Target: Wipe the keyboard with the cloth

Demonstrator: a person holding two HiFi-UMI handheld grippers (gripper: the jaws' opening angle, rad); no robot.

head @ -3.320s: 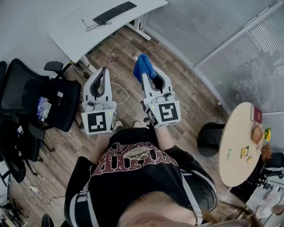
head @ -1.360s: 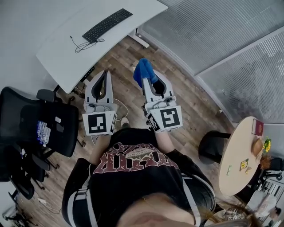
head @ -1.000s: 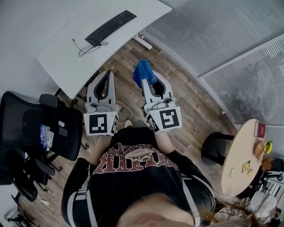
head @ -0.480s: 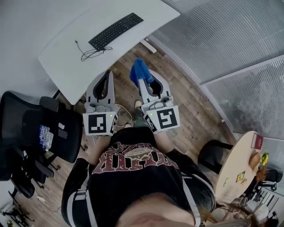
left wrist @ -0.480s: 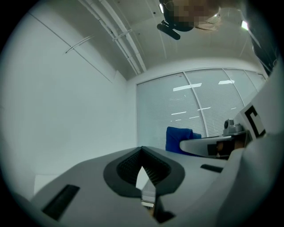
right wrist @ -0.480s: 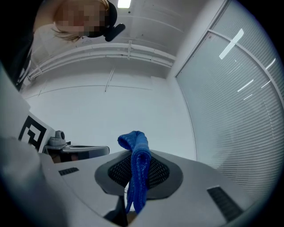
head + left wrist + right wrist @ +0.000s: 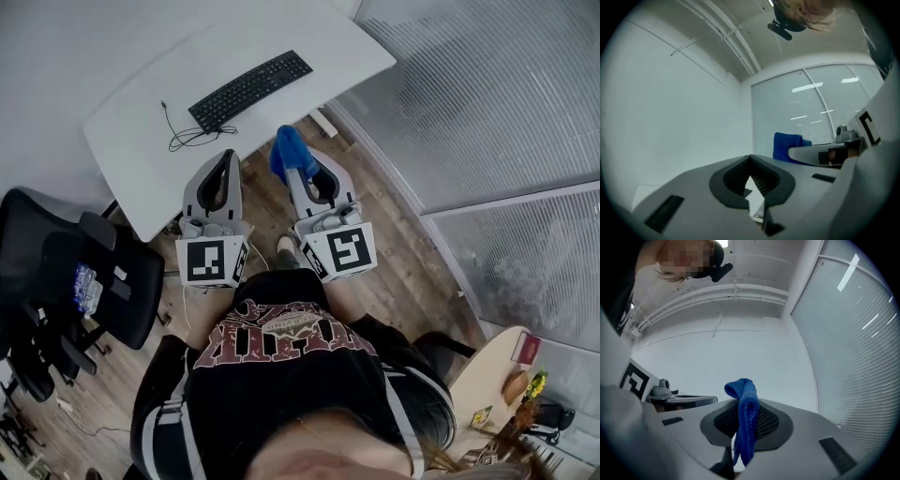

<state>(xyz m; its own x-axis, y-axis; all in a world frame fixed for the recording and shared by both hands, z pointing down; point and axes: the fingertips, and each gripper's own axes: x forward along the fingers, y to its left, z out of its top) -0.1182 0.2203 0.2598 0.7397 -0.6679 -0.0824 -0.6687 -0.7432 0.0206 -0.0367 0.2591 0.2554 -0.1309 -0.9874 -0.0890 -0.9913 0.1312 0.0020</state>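
A black keyboard (image 7: pixel 248 91) lies on the white desk (image 7: pixel 131 122), a short way ahead of both grippers. My right gripper (image 7: pixel 292 164) is shut on a blue cloth (image 7: pixel 285 150), which bunches up out of its tips; in the right gripper view the cloth (image 7: pixel 744 394) hangs pinched between the jaws of the right gripper (image 7: pixel 746 420). My left gripper (image 7: pixel 227 157) is held beside it near the desk's front edge, shut with nothing in it. In the left gripper view the left gripper (image 7: pixel 750 164) has its jaws meeting at the tips, and the cloth (image 7: pixel 787 145) shows to the right.
A thin black cable (image 7: pixel 192 137) trails from the keyboard's left end. A black office chair (image 7: pixel 66 272) stands at the left. Glass walls with blinds (image 7: pixel 487 122) run along the right. A round table (image 7: pixel 487 403) with small items sits at bottom right, on wooden floor (image 7: pixel 394 253).
The desk and keyboard have come nearer and sit lower in the head view. Both grippers keep their pose, the right one still holding the cloth.
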